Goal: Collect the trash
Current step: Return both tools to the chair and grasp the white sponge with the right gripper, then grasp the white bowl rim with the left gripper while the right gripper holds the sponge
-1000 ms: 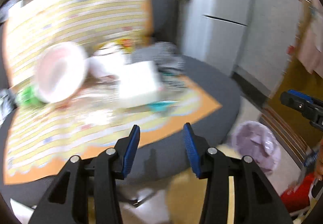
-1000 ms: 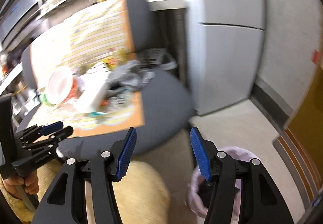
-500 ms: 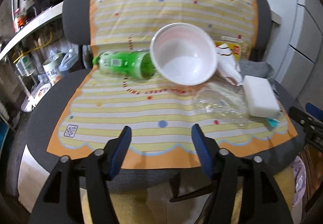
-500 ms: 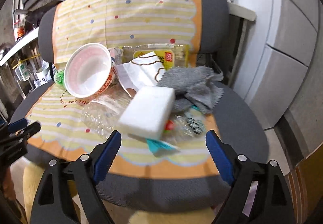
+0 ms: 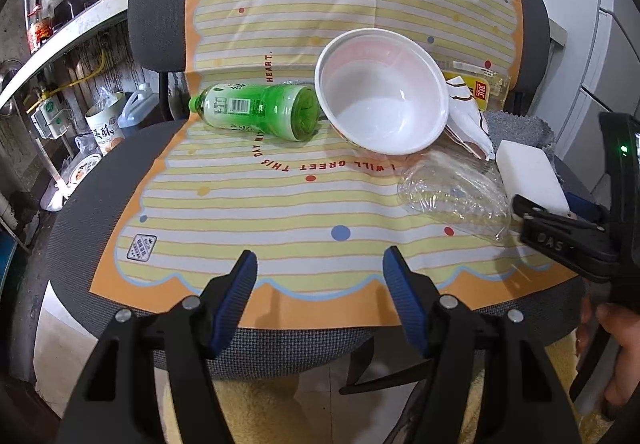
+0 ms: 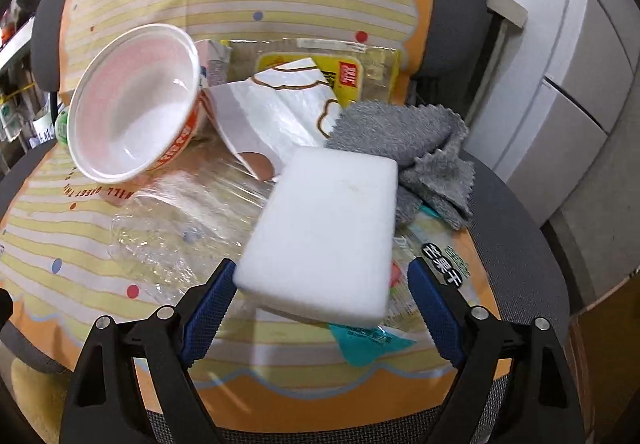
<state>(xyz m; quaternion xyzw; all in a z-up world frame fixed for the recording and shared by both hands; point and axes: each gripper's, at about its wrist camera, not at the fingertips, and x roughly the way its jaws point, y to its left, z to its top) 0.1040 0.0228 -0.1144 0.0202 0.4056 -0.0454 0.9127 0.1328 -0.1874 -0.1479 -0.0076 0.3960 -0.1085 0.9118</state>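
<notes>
Trash lies on a striped yellow cloth (image 5: 280, 204) over a grey office chair. A green plastic bottle (image 5: 256, 110) lies on its side beside a tipped white paper bowl (image 5: 382, 98), which also shows in the right wrist view (image 6: 132, 108). A crumpled clear bottle (image 5: 452, 192) lies right of them. My left gripper (image 5: 316, 284) is open and empty above the cloth's front edge. My right gripper (image 6: 320, 304) is open, its fingers either side of a white foam block (image 6: 324, 236), not squeezing it.
A grey rag (image 6: 416, 148), a white paper bag (image 6: 276, 120), a yellow wrapper (image 6: 340, 72) and a teal packet (image 6: 368, 340) lie around the block. White cabinets (image 6: 568, 84) stand right of the chair. Shelves with cans and jugs (image 5: 100, 124) stand left.
Both grippers have swung from the floor side toward the chair seat and come closer. The right gripper has opened wider and now straddles the foam block.
</notes>
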